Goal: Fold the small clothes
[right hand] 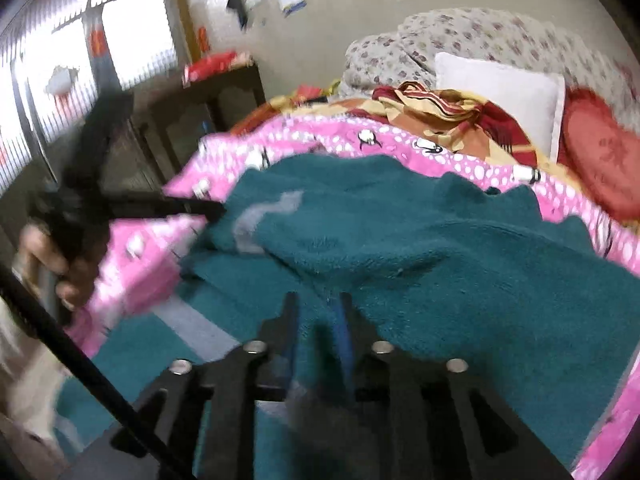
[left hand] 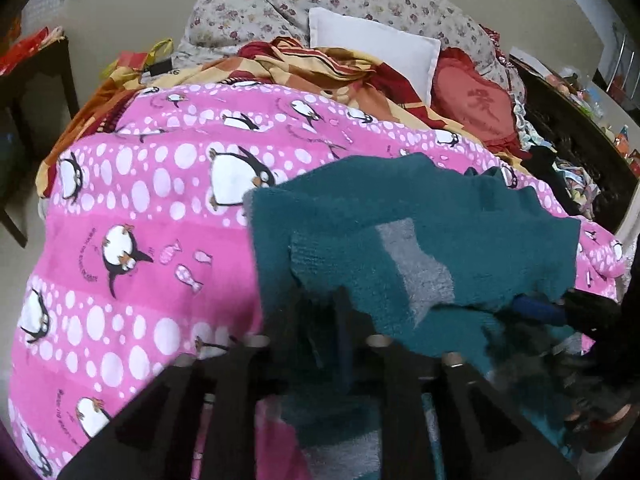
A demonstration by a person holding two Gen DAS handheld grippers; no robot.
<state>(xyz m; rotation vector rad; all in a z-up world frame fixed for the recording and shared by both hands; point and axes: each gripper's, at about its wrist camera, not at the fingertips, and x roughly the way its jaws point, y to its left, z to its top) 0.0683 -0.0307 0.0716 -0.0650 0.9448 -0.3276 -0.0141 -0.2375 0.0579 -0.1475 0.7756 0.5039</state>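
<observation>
Lying across the pink penguin blanket (left hand: 132, 208) on the bed is the teal sweater (left hand: 440, 216), fuzzy knit with grey patches, bunched and partly doubled over itself, nowhere near flat.

Left gripper (left hand: 320, 304): its fingers sit right at the near edge of the sweater, with a fold of teal fabric humped between them. They're partly apart, but that bit of the picture is dark and smeared, so I honestly can't tell if the pads are pressing the cloth or just sitting either side of it. From the right wrist view, the same gripper (right hand: 212, 208) comes in from the left side, tip touching the sweater's edge where a grey patch shows, with the person's hand (right hand: 60, 264) wrapped around its handle.

Right gripper (right hand: 316, 312): fingers only a little apart, blue pads showing, and a ridge of teal knit runs up between them. Looks like cloth is in there, but it's blurry enough that I can't say it's actually pinched. In the left wrist view, it (left hand: 560, 308) pokes in from the right edge at the sweater's lower right corner.

Further up the bed there's a white pillow (left hand: 380, 48), a red cushion (left hand: 476, 104), a floral quilt (left hand: 340, 0) and a crumpled red-and-yellow sheet (left hand: 304, 64). A dark wooden table (right hand: 208, 100) stands by the wall.
</observation>
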